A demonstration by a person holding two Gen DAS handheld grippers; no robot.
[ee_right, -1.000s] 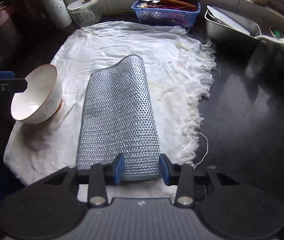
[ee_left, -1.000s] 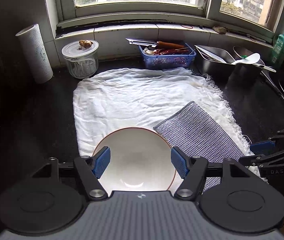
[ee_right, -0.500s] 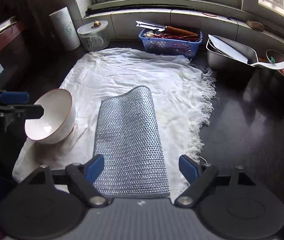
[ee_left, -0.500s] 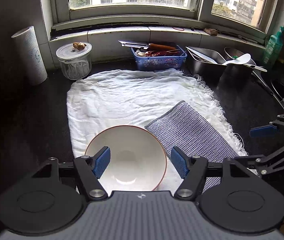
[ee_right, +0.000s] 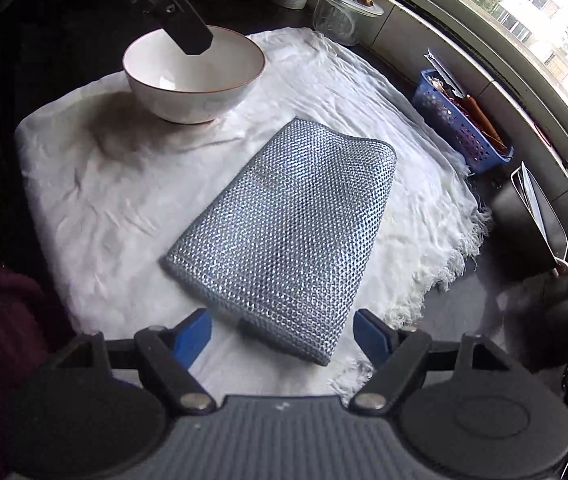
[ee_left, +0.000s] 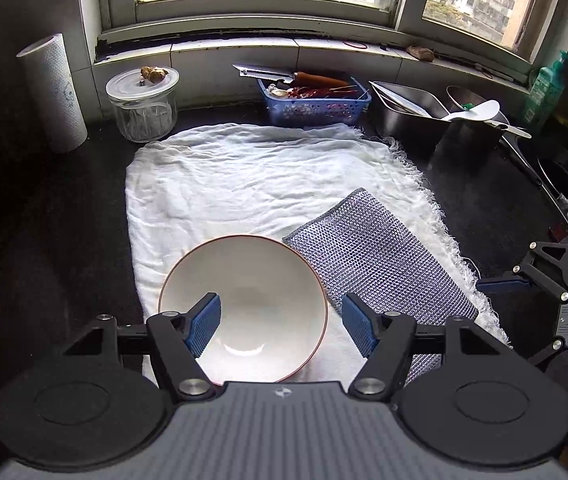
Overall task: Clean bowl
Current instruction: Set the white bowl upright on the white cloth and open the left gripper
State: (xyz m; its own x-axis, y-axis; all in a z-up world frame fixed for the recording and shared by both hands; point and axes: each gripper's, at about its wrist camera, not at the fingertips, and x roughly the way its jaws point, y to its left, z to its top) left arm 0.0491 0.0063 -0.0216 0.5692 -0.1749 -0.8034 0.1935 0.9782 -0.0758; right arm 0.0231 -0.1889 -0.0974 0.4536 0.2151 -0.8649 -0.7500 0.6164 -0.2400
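A white bowl with a thin red rim stands upright on a white cloth; it also shows in the right wrist view. My left gripper is open above the bowl, empty, with one finger over its inside. A folded silver mesh dishcloth lies flat on the white cloth right of the bowl. In the right wrist view the dishcloth lies just ahead of my right gripper, which is open and empty, above the dishcloth's near edge.
Along the back stand a paper towel roll, a lidded glass jar, a blue basket with a knife, and steel containers with a white spoon. A green soap bottle stands far right. The dark counter surrounds the cloth.
My right gripper let go of the mesh dishcloth, opened and drew back and up. The bowl went from tilted to upright on the cloth. My left gripper rose a little.
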